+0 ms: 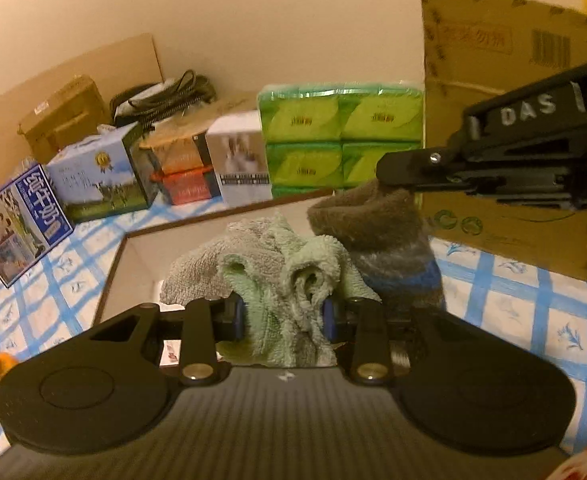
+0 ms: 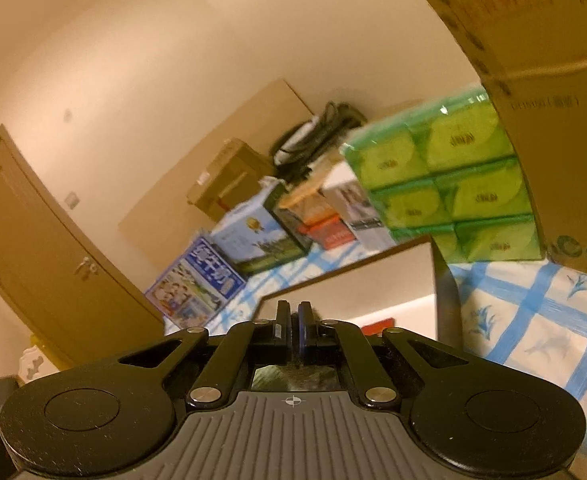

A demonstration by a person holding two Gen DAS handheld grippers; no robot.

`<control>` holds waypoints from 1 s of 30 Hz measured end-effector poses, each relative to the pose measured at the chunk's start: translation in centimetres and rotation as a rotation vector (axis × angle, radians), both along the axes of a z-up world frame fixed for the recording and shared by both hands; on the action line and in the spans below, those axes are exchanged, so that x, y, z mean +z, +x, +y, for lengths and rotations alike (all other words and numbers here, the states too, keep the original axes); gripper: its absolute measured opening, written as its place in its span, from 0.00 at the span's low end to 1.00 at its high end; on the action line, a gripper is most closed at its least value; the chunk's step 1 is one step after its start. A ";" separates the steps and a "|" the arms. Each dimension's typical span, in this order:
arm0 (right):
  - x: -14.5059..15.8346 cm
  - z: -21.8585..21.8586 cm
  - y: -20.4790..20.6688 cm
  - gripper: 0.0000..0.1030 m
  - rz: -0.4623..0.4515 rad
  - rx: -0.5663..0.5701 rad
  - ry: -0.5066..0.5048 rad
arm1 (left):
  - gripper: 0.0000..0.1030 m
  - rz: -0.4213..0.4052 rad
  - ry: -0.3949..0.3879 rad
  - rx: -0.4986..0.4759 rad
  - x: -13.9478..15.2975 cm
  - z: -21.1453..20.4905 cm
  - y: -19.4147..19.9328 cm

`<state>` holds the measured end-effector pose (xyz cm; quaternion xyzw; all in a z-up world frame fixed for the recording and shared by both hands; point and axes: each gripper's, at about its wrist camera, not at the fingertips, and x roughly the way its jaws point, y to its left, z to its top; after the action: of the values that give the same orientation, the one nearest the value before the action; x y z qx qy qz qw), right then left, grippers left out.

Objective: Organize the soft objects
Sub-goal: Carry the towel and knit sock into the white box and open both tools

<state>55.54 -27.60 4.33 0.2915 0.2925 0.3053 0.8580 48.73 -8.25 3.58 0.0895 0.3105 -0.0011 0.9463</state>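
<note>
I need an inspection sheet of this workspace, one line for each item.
Surface: blue-checked cloth under an open box.
Job's things: green towel; grey sock hanging over the box.
Clutter: milk cartons, green tissue packs, cardboard box.
Grippers: left gripper shut on green towel; right gripper shut on grey sock, seen from the left wrist view.
Cables: black coil behind the cartons.
Surroundings: plain wall, brown door.
</note>
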 end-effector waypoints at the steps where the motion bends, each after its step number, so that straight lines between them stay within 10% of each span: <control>1: -0.4 -0.2 0.8 0.03 0.008 0.007 0.020 | 0.31 0.007 -0.004 0.007 -0.4 -0.1 0.5; 17: -0.3 3.0 8.2 0.03 -0.034 0.037 -0.059 | 0.32 0.012 -0.033 0.153 -2.4 0.9 6.7; 20: -1.8 3.6 8.9 0.15 0.004 0.019 -0.180 | 0.33 0.022 -0.032 0.164 -3.0 0.9 7.5; 22: -3.1 3.1 9.1 0.47 0.024 0.003 -0.193 | 0.33 0.034 -0.031 0.170 -3.6 0.9 8.0; 30: -5.6 1.7 9.6 0.51 0.078 -0.002 -0.236 | 0.34 0.067 -0.032 0.167 -5.3 1.0 9.3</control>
<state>65.18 -25.91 -1.25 0.2006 0.3592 0.2563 0.8747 58.02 -7.25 -1.76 0.0482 0.3483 0.0701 0.9335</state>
